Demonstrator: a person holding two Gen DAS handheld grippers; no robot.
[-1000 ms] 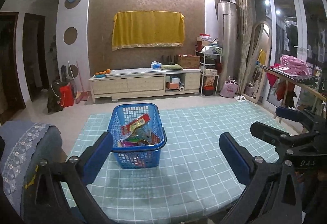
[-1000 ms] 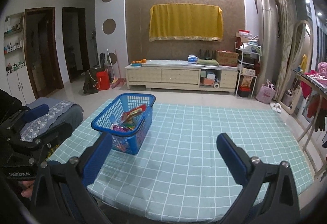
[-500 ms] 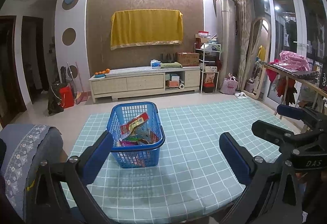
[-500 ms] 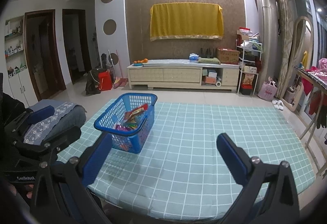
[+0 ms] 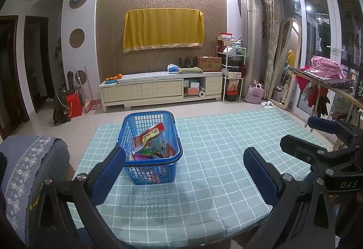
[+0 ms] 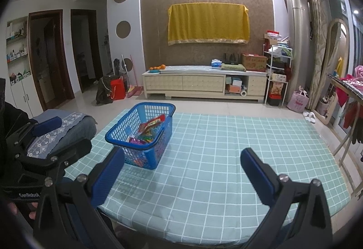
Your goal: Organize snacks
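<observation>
The table (image 5: 226, 171) with its green checked cloth takes up most of the space in front of me, and the blue basket (image 5: 150, 171) stands on it toward ten o'clock from the table's middle, well in from the edges. The snack packets (image 5: 150, 142) are heaped inside it, the tallest red one leaning up against the far wall of the basket.

The risk I see starts with that basket. It looks light and sits on a smooth cloth, so if a gripper digs in for one packet and catches the mesh or the rim, the whole basket may slide or tip toward the person. The packets are jumbled and overlapping, so a pinch on one could drag a neighbour out with it, and crinkly film could slip from the pads. The cloth itself might ruck up if anything pushes along it.

Both tools are held low at the near edge, at about six o'clock, pointing across the table toward the far wall. The left gripper (image 5: 185, 171) has its jaws spread wide and holds nothing, with the basket just ahead between its fingers. The right gripper (image 6: 182, 171) is likewise wide apart and empty, the basket off at its eleven o'clock, apart from it. Neither touches anything yet.
</observation>
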